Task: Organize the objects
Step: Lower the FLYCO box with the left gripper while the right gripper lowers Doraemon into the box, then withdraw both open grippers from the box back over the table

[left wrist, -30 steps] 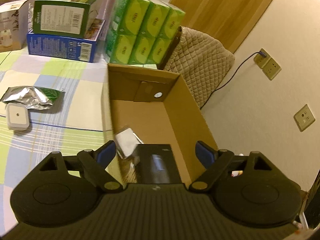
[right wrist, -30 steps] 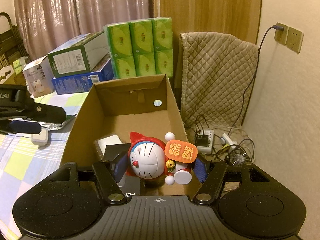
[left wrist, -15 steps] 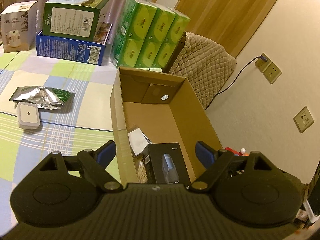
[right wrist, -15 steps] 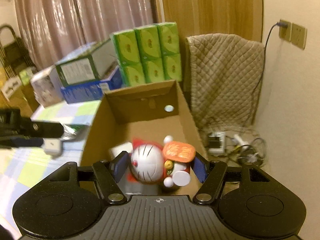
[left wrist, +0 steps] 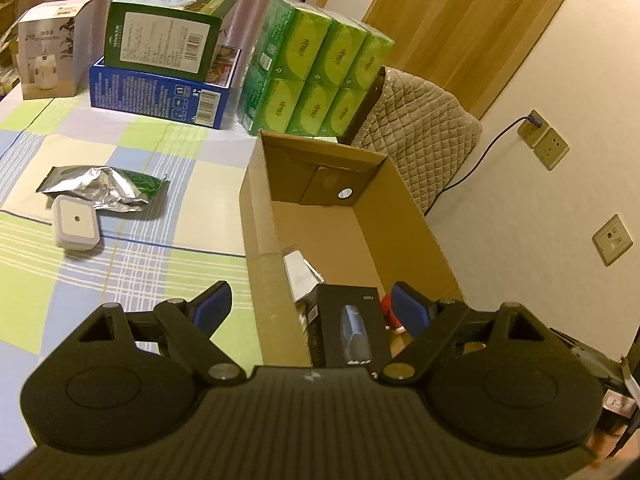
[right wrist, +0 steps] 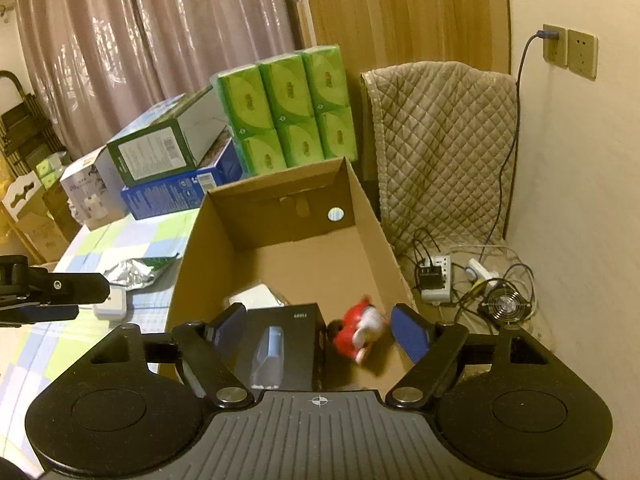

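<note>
Cardboard box (right wrist: 372,216), brown, open-topped and rectangular, stands on the checked tablecloth (left wrist: 120,240) with its long axis running away from both cameras. It already holds a black flat carton with a blue item printed on its lid (right wrist: 280,344), a white flat packet (right wrist: 256,296) behind that, and a red-and-white toy figure (right wrist: 360,330), blurred, lying on the box floor at the near right corner.

Right gripper (right wrist: 324,328) hangs over the near end of the box. Its jaws are opening; the toy figure lies below and between the blue pads (right wrist: 410,332), touching neither, so nothing is held.

Left gripper (left wrist: 310,306) hovers at the box's near left wall, jaws spread wide and empty; one pad is over the tablecloth, the other over the box interior.

Two loose items remain outside the box, both to its left on the tablecloth: a crumpled silver-and-green foil pouch (left wrist: 104,188) and a white rounded-square device (left wrist: 76,226), which touches the pouch's near edge. The pouch's long axis runs across the view, roughly square to the box's long axis.

Judgement: the coming move turns on these items lying forward and to the left of the left gripper, well apart from the right gripper, with the box wall between. The left hand is the nearer. The white device sits closer than the pouch and presents short, flat sides for the pads.
</note>
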Action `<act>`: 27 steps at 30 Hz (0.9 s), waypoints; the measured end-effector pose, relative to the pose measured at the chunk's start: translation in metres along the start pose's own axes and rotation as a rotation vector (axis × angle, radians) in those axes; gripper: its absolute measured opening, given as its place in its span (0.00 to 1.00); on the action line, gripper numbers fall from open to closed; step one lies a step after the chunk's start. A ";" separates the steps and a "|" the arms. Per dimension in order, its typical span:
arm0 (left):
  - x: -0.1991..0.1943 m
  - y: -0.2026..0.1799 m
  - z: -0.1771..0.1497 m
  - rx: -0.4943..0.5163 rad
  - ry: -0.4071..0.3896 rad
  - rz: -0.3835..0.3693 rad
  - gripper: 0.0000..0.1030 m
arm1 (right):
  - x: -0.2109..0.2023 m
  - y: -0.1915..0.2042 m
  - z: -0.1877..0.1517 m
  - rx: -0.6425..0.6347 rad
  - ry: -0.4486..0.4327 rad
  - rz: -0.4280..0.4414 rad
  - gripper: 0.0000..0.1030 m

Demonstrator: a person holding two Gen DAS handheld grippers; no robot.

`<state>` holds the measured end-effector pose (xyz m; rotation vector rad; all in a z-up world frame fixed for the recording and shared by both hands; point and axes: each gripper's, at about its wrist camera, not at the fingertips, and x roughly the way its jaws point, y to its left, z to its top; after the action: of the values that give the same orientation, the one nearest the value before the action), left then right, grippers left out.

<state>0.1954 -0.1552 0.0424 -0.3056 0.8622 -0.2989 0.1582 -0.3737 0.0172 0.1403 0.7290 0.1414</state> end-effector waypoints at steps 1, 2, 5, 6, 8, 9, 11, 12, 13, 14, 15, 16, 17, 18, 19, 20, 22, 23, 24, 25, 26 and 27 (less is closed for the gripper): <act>-0.001 0.001 -0.001 -0.002 0.001 0.002 0.82 | -0.001 0.001 -0.001 -0.002 0.002 -0.004 0.74; -0.002 0.002 -0.003 -0.004 0.003 0.003 0.82 | -0.002 0.002 -0.002 -0.003 0.004 -0.008 0.74; -0.006 0.006 -0.007 -0.006 0.001 0.007 0.82 | -0.006 0.006 -0.005 -0.008 0.010 -0.014 0.74; -0.008 0.007 -0.008 -0.005 -0.001 0.009 0.82 | -0.007 0.008 -0.006 -0.012 0.012 -0.013 0.74; -0.011 0.008 -0.010 -0.008 -0.004 0.009 0.83 | -0.010 0.011 -0.007 -0.018 0.012 -0.014 0.74; -0.014 0.009 -0.011 -0.007 -0.006 0.009 0.83 | -0.012 0.014 -0.008 -0.022 0.012 -0.014 0.74; -0.018 0.010 -0.014 -0.003 -0.010 0.011 0.84 | -0.015 0.018 -0.009 -0.027 0.010 -0.011 0.74; -0.021 0.011 -0.015 -0.003 -0.012 0.012 0.84 | -0.017 0.021 -0.010 -0.030 0.010 -0.011 0.74; -0.023 0.011 -0.016 -0.003 -0.014 0.011 0.85 | -0.019 0.023 -0.011 -0.033 0.010 -0.011 0.74; -0.026 0.012 -0.017 -0.003 -0.017 0.011 0.85 | -0.020 0.025 -0.012 -0.035 0.010 -0.012 0.74; -0.028 0.013 -0.018 -0.003 -0.018 0.011 0.85 | -0.023 0.028 -0.013 -0.037 0.009 -0.011 0.74; -0.031 0.014 -0.019 -0.002 -0.021 0.011 0.85 | -0.025 0.030 -0.014 -0.038 0.009 -0.010 0.74; -0.034 0.015 -0.020 0.003 -0.025 0.011 0.86 | -0.026 0.033 -0.016 -0.040 0.009 -0.010 0.74; -0.038 0.016 -0.022 0.011 -0.031 0.014 0.87 | -0.029 0.036 -0.017 -0.041 0.010 -0.008 0.74; -0.042 0.017 -0.024 0.023 -0.038 0.019 0.89 | -0.031 0.039 -0.019 -0.045 0.009 -0.005 0.74; -0.046 0.020 -0.027 0.035 -0.047 0.028 0.91 | -0.032 0.042 -0.020 -0.048 0.009 -0.002 0.74; -0.053 0.025 -0.033 0.052 -0.056 0.040 0.92 | -0.034 0.051 -0.023 -0.055 0.010 0.005 0.74; -0.057 0.029 -0.036 0.056 -0.058 0.049 0.92 | -0.035 0.055 -0.025 -0.059 0.012 0.010 0.74; -0.061 0.034 -0.039 0.056 -0.059 0.060 0.92 | -0.036 0.061 -0.026 -0.063 0.014 0.015 0.74; -0.065 0.039 -0.043 0.056 -0.061 0.067 0.93 | -0.036 0.066 -0.028 -0.067 0.015 0.021 0.74; -0.068 0.045 -0.046 0.054 -0.064 0.074 0.94 | -0.037 0.071 -0.030 -0.072 0.017 0.027 0.74; -0.072 0.051 -0.049 0.051 -0.065 0.084 0.94 | -0.037 0.078 -0.031 -0.079 0.019 0.035 0.74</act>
<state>0.1201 -0.0882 0.0431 -0.2300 0.8003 -0.2308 0.1040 -0.3009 0.0323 0.0763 0.7393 0.2049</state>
